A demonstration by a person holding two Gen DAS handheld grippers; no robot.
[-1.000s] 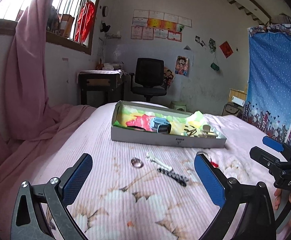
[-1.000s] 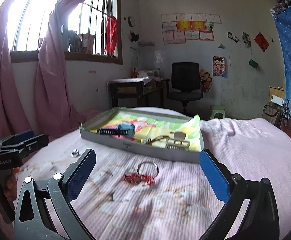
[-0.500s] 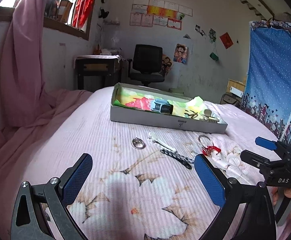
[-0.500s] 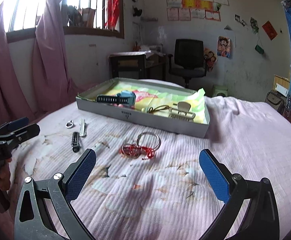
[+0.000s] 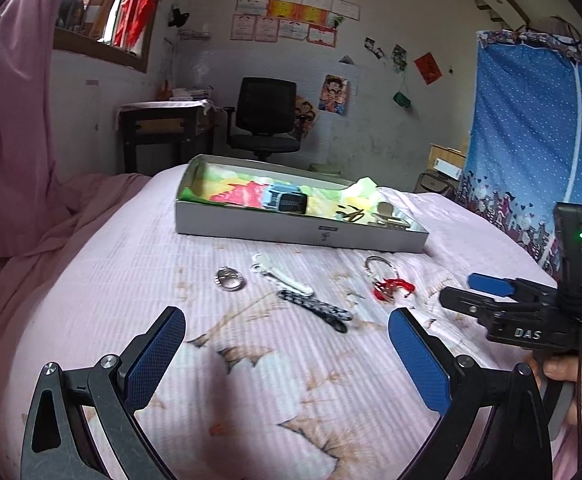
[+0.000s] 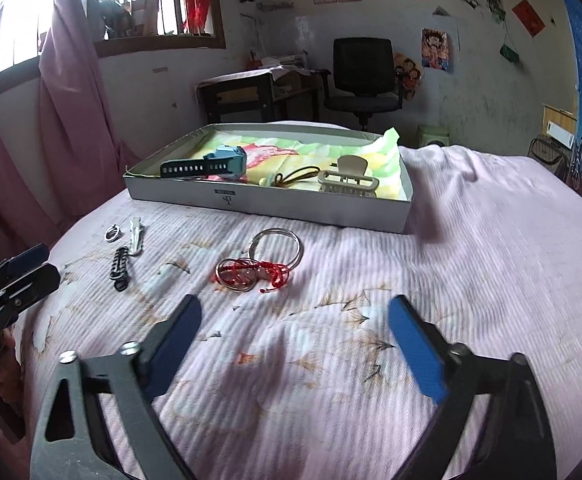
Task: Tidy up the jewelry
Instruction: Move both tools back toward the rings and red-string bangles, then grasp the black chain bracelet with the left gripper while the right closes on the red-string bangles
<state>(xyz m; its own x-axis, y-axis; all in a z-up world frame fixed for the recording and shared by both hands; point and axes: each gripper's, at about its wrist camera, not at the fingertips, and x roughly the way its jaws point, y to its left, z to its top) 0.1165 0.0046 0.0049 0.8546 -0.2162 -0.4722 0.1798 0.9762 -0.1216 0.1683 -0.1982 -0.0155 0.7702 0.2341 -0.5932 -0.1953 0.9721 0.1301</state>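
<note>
A grey shallow box (image 5: pixel 299 236) (image 6: pixel 267 206) lined with bright paper lies on the pink bed. It holds a blue watch (image 6: pixel 211 164), a beige hair claw (image 6: pixel 347 180) and a brown hair tie (image 6: pixel 299 174). On the sheet in front lie a silver bangle with a red string bracelet (image 6: pixel 251 272) (image 5: pixel 389 286), a black beaded strip (image 5: pixel 315 310), a white clip (image 5: pixel 279 276) and a small silver ring (image 5: pixel 230 279). My left gripper (image 5: pixel 283 316) is open and empty, short of the black strip. My right gripper (image 6: pixel 294 302) has its jaws closing with nothing between them, just short of the red bracelet.
The bed sheet (image 6: pixel 471 260) is pink with a faded flower print. A pink curtain (image 5: pixel 15 140) hangs at the left, a blue one (image 5: pixel 531 140) at the right. Behind the bed stand a dark desk (image 6: pixel 251 92) and a black office chair (image 6: pixel 365 76).
Both grippers have sunk and tipped down toward the bed, so the loose jewelry sits closer in both views. The right gripper's jaws have narrowed a little.
</note>
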